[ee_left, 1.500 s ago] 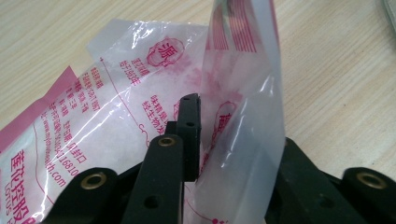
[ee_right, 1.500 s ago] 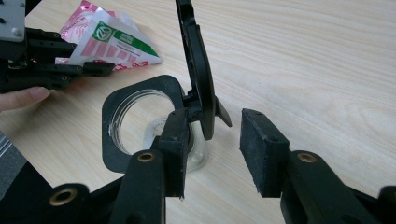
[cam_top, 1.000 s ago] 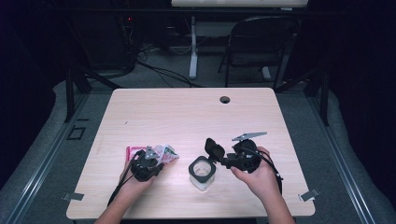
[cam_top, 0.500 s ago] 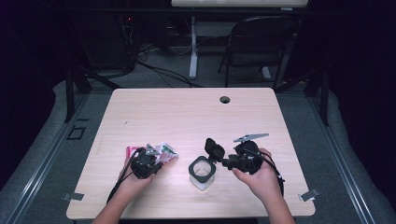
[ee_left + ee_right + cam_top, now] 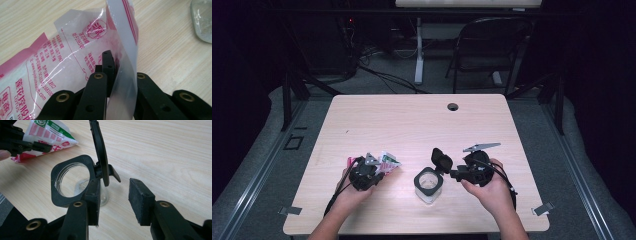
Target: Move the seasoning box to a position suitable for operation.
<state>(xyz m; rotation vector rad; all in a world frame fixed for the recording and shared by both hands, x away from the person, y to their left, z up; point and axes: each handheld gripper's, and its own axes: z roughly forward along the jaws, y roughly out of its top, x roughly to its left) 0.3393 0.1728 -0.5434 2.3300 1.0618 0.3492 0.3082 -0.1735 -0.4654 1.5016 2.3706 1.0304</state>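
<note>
Pale wood-grain laminate formed the table, which had a round cable hole near its far edge at about 12 o'clock. At roughly 7 o'clock on the tabletop, the person's left hand held the left gripper, whose jaws were pressed together on a clear plastic packet printed in pink, with a green-and-white end visible in the right gripper view; a fold of the film stood upright between the jaws in the left gripper view. The packet lay on the table beneath and just beyond that gripper.

At about 6 o'clock stood a small clear jar with a square black collar and a hinged black lid flipped up and open. Its round mouth faced upward, and a faint residue showed at the bottom.

At about 5 o'clock, the right hand held the right gripper, pointed toward 9 o'clock at the jar. Its jaws were spread apart and held nothing; in the right gripper view the left-hand jaw lay just beside the jar's collar, though contact could not be told. A grey three-cornered plate topped this gripper.
</note>
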